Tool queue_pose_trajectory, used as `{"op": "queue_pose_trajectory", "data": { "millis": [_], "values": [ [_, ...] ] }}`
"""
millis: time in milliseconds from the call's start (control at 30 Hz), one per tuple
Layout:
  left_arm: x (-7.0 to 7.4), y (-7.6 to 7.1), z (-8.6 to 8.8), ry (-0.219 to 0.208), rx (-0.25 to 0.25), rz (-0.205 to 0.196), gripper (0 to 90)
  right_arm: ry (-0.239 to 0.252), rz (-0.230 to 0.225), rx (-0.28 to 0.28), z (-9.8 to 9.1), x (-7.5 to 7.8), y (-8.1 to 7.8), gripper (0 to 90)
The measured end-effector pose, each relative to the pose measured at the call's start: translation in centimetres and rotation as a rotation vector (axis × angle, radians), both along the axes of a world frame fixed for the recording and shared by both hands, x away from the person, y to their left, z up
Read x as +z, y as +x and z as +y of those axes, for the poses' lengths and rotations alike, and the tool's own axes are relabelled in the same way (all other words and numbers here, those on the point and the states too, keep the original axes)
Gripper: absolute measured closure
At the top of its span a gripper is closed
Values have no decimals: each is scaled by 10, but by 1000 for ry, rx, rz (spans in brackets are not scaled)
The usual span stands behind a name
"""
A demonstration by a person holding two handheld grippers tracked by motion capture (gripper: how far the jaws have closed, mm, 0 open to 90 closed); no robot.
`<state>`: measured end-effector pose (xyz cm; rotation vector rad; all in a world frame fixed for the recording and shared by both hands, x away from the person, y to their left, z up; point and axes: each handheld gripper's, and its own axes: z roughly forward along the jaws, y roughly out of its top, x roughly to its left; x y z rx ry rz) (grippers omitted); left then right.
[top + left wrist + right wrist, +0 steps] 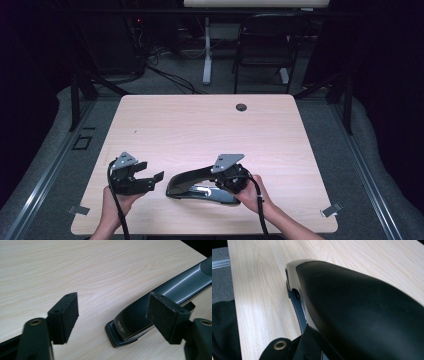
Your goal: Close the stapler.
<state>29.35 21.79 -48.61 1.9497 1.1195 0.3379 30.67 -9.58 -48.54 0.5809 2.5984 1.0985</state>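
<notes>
Left gripper (152, 181) stood wide open with nothing between its pads (65, 315), just beside the front end of the stapler (200, 186); right gripper (231, 180) sat shut at the rear, resting on the stapler, hold uncertain. Stapler, long, black and glossy with a raised curved arm, lay flat near the front edge of the table (200, 125). Judged early: left grasp not yet made

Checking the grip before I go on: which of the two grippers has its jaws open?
The left gripper: its pads stand apart over bare table, beside the stapler. The right gripper sits at the stapler's rear.
</notes>
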Motion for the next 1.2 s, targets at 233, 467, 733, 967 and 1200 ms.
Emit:
{"op": "queue_pose_trajectory", "data": {
  "millis": [233, 467, 733, 967, 1200],
  "values": [
    [-3, 3, 3, -4, -7, 35, 138, -34, 4, -10, -6, -8, -2, 900],
    [-5, 5, 4, -6, 7, 38, 76, -62, 12, -23, -14, -16, -4, 900],
    [-6, 6, 6, -1, -1, 52, 72, -83, 31, -32, -21, -22, -5, 900],
    [-7, 6, 8, -18, 1, 56, 45, -106, 45, -42, -23, -28, -1, 900],
    [-8, 7, 10, -16, 6, 66, 39, -134, 69, -58, -30, -37, 2, 900]
  ]
}}
